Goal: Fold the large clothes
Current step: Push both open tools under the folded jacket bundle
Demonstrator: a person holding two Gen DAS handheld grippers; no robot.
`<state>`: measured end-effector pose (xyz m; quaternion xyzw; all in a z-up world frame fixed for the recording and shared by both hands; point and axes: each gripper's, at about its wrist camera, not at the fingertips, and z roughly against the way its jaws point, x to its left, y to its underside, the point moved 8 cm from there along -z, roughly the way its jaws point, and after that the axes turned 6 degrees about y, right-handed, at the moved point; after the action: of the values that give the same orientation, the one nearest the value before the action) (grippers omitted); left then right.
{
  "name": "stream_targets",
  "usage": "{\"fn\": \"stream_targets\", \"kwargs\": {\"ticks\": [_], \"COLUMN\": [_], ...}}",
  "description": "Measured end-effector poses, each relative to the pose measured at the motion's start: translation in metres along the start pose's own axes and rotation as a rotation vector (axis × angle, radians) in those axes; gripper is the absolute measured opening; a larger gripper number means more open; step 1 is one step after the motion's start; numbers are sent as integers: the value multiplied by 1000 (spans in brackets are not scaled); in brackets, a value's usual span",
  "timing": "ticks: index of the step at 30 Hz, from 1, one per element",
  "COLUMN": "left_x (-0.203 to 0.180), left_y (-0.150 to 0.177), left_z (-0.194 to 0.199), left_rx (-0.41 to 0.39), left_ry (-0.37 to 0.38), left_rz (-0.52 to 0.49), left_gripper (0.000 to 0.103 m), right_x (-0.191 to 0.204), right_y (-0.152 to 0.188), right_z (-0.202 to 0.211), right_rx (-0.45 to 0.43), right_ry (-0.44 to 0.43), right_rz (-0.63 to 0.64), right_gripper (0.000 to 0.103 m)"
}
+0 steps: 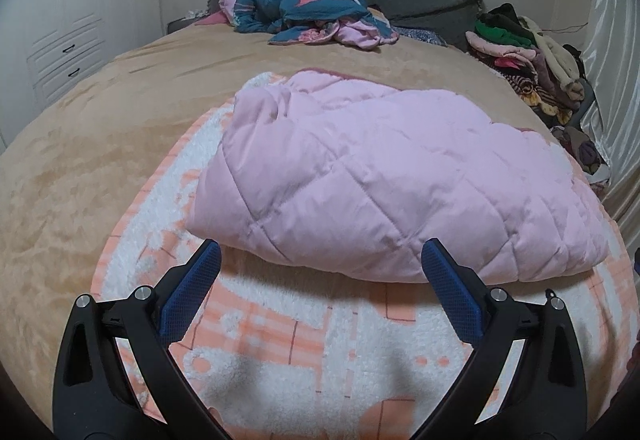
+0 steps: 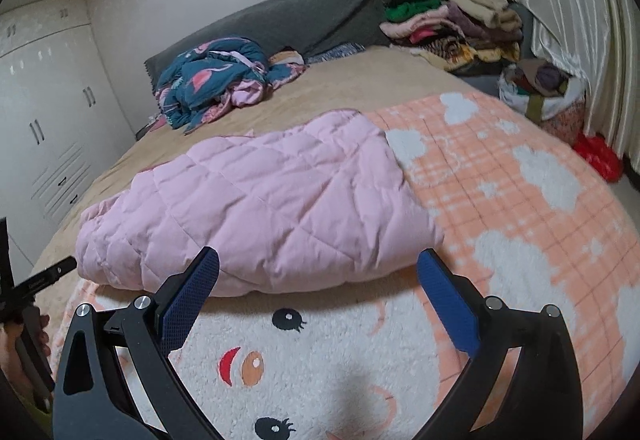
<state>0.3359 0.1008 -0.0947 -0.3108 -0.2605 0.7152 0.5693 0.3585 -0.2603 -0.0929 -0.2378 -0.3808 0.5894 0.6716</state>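
The pink quilted garment (image 1: 380, 176) lies in the middle of both frames, bunched in a thick fold on the peach-and-white fleece blanket (image 1: 304, 344) that covers the near end of the bed (image 1: 100, 144). The left tool (image 1: 320, 272) has its blue pads spread wide and holds nothing; its tips sit just short of the garment's near edge at the lower centre of the frame. The right tool (image 2: 318, 274) is likewise spread and empty, hovering at the same near edge.

The garment looks padded and puffy, so it is likely light but bulky, soft and floppy, with a smooth shell that may slide between the pads. It should sag wherever it is not supported. A good hold would be the rolled near edge, one tool toward each end, biting deep enough to catch the whole padded layer
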Motion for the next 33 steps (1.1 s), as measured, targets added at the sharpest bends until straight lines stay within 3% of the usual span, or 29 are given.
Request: {"fn": "stream_targets", "kwargs": {"ticks": [7, 13, 21, 33], "left_x": [8, 18, 28, 39], "left_y": [19, 21, 8, -1], "left_z": [-29, -40, -49, -82], "left_rx": [90, 97, 80, 95], "left_ry": [128, 207, 293, 318], "left_rz": [142, 270, 409, 502], "left_gripper": [94, 94, 94, 95], "right_x": [-16, -25, -25, -25], "right_y": [17, 31, 33, 17], "right_z": [-30, -58, -81, -114], "right_rx": [75, 147, 172, 182], "right_ry": [59, 78, 53, -98], "right_rz": [-99, -198, -300, -488], "right_gripper": [99, 99, 99, 99]}}
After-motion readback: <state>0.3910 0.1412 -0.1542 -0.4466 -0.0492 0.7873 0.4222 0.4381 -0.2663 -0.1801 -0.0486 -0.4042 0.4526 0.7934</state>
